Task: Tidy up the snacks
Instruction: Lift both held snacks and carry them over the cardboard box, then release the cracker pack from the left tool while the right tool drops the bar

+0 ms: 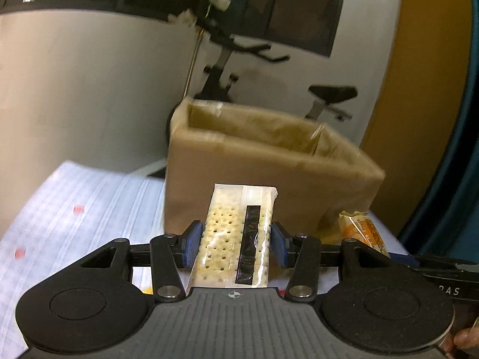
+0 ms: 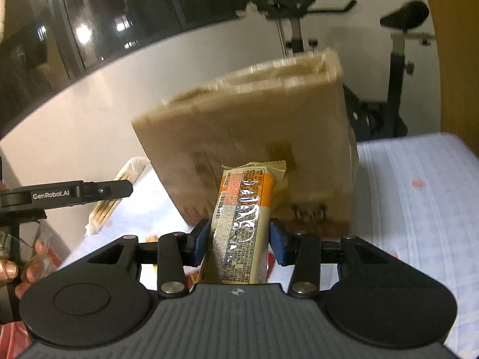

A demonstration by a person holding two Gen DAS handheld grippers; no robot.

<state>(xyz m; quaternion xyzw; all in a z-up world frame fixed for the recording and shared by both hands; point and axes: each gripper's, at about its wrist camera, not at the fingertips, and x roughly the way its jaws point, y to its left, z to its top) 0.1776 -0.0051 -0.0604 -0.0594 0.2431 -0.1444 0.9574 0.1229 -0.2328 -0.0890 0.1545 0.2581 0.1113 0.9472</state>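
In the left wrist view my left gripper (image 1: 236, 243) is shut on a clear-wrapped pack of dotted crackers (image 1: 227, 233), which sticks out forward between the blue pads. Right behind it stands an open brown cardboard box (image 1: 269, 161) on the cloth. In the right wrist view my right gripper (image 2: 239, 239) is shut on an orange-and-beige wrapped snack bar (image 2: 248, 206), held in front of the same box (image 2: 248, 119). The snack bar (image 1: 363, 233) also shows at the right edge of the left wrist view. The cracker pack (image 2: 119, 191) and the left gripper's arm show at the left of the right wrist view.
A pale blue cloth with small red marks (image 1: 74, 209) covers the surface (image 2: 419, 197). An exercise bike (image 1: 227, 68) stands behind the box against a white wall. A hand (image 2: 18, 269) holds the left gripper's handle. Red packaging (image 2: 12, 338) lies at the lower left.
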